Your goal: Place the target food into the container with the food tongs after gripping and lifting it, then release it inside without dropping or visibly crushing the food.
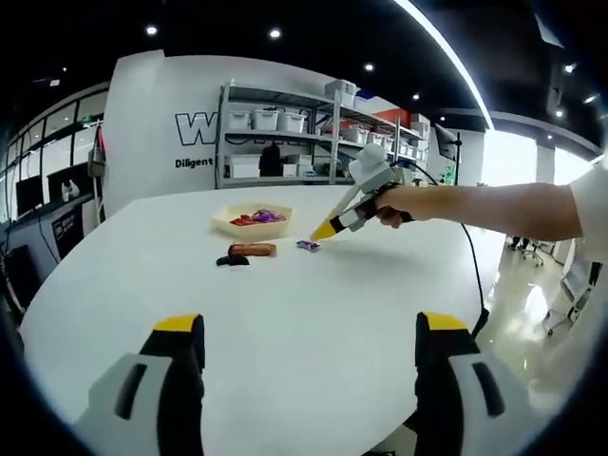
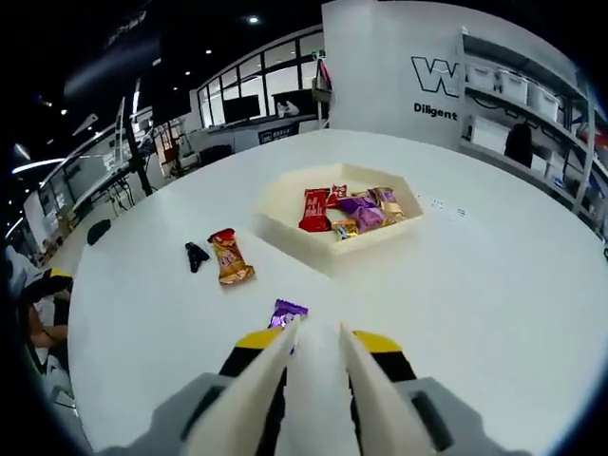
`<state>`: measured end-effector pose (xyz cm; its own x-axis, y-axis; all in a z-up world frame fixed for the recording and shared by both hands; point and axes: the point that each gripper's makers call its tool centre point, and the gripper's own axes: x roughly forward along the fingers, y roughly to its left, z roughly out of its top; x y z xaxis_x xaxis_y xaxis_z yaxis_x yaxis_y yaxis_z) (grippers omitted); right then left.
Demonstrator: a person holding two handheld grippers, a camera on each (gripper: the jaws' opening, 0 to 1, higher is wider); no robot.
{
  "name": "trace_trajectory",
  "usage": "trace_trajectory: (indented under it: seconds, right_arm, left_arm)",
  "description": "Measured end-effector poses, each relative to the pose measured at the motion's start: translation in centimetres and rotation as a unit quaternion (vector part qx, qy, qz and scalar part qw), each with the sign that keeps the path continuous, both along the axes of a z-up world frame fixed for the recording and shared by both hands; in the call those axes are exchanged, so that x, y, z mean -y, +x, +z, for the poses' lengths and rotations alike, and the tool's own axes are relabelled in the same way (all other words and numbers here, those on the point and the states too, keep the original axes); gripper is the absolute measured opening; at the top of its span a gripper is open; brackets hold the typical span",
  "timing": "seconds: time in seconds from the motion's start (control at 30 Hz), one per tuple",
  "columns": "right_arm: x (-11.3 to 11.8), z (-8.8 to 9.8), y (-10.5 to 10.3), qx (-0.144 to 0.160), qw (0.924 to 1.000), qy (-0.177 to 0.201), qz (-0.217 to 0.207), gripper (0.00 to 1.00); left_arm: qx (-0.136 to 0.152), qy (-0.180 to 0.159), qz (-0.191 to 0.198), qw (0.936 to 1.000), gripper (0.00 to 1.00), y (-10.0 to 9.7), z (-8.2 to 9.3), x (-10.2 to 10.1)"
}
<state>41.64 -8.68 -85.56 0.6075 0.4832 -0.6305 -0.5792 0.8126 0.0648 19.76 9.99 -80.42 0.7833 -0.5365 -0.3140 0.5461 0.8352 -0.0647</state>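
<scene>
The food tongs [image 2: 313,366] ride in the right gripper [image 2: 318,375], two cream blades running forward from between its yellow-tipped jaws; the blades stand a narrow gap apart at their tips and hold nothing. In the left gripper view the same right gripper [image 1: 353,214] comes in from the right in a person's hand [image 1: 394,204], angled down at the white table [image 1: 313,313]. Just beyond the left blade tip lies a small purple-wrapped candy [image 2: 287,312], flat on the table and apparently not yet touched; I take it for the target food. To do the grip well, the blades should probably straddle the candy, one on each side, low enough to catch the wrapper's body and not merely its crimped end, then close only until the wrapper holds, since a hard squeeze could crush it. Farther out lie an orange-and-red snack packet [image 2: 229,257] and a small black object [image 2: 196,256], both clear of the approach. Beyond these sits the cream container [image 2: 285,204], a shallow tray that holds several wrapped sweets [image 2: 351,211]. The lift should clear its near wall before the blades part. The left gripper [image 1: 309,347] hangs over the near table edge, jaws wide apart and empty.
</scene>
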Motion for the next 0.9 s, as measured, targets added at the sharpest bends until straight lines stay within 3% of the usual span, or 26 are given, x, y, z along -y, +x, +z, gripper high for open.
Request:
trace_trajectory:
  seconds: [0.33, 0.9]
  right_arm:
    - [-2.0, 0.3, -0.5, -0.008, 0.9998, 0.015, 0.005, 0.19]
    - [-2.7, -0.6, -0.2, -0.012, 0.9999, 0.000, 0.003, 0.20]
  left_arm:
    - [0.007, -0.002, 0.008, 0.9999, 0.90, -0.9, 0.4, -0.9]
    - [0.008, -0.006, 0.019, 0.9998, 0.90, -1.2, 0.5, -2.0]
